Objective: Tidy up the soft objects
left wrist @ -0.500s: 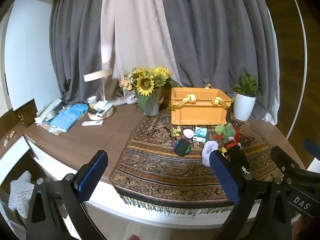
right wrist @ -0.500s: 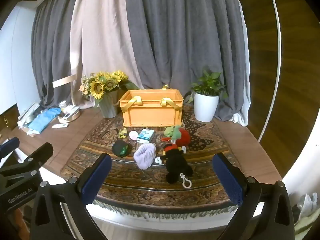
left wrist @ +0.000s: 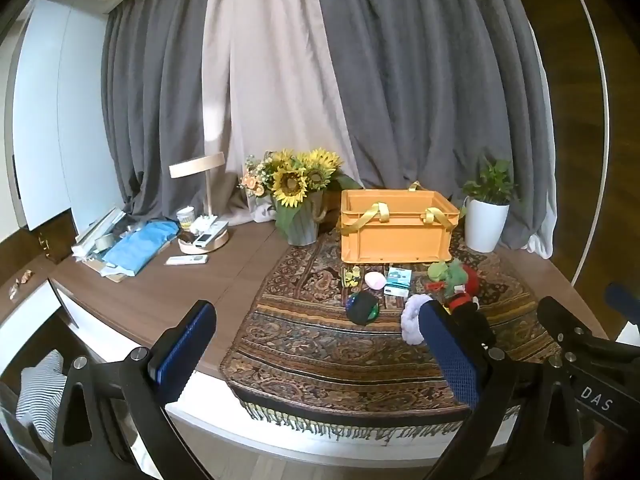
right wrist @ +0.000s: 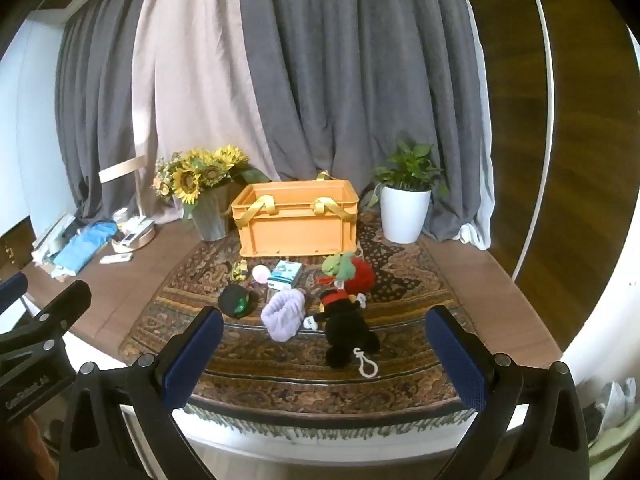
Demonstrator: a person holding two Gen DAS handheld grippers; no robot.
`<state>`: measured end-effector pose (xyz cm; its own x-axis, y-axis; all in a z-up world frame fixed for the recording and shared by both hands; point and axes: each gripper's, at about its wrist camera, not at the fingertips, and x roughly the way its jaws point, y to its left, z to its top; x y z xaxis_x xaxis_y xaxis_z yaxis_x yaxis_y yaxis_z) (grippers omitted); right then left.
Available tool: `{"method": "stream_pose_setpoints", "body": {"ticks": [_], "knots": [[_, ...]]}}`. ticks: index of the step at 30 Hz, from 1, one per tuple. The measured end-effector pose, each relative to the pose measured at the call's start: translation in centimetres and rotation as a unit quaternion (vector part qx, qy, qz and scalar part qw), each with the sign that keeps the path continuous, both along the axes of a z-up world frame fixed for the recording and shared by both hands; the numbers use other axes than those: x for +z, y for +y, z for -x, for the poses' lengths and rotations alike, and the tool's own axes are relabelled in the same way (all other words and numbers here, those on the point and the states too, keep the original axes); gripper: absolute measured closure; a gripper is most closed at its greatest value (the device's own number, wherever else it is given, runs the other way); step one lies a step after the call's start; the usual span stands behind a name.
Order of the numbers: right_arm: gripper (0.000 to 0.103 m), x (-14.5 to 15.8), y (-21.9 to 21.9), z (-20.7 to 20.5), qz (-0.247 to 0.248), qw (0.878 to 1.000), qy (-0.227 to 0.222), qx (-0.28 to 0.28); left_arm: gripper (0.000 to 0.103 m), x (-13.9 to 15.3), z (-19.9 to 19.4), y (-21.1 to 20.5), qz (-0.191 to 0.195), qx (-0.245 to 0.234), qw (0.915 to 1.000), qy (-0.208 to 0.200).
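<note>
Here, in the left wrist view, the left gripper (left wrist: 316, 354) gapes empty at lower centre; the orange crate (left wrist: 396, 236) sits right of centre. In the right wrist view, the right gripper (right wrist: 324, 356) is spread empty, the black plush (right wrist: 346, 326) and lilac scrunchie (right wrist: 283, 314) lying mid-frame between its fingers.

Smooth, matt orange plastic crate (right wrist: 296, 220) with satin yellow cloth straps; woven patterned rug (right wrist: 400, 280) with fringed edge on a matt wood-grain table (left wrist: 160, 292). Fuzzy black plush toy (right wrist: 346, 328), fluffy lilac scrunchie (right wrist: 282, 316); glossy white plant pot (right wrist: 404, 214).
</note>
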<state>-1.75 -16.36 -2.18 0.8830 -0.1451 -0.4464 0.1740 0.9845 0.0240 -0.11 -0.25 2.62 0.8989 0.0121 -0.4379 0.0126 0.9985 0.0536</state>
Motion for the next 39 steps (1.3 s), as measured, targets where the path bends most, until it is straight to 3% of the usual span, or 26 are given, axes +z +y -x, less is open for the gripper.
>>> {"method": "stream_pose_setpoints", "body": {"ticks": [39], "knots": [[0.001,0.2,-0.1,0.1,-0.003,1.0,0.0,0.001,0.0,-1.7,0.7,-0.7,0.02,-0.017,0.9996,0.011]]}}
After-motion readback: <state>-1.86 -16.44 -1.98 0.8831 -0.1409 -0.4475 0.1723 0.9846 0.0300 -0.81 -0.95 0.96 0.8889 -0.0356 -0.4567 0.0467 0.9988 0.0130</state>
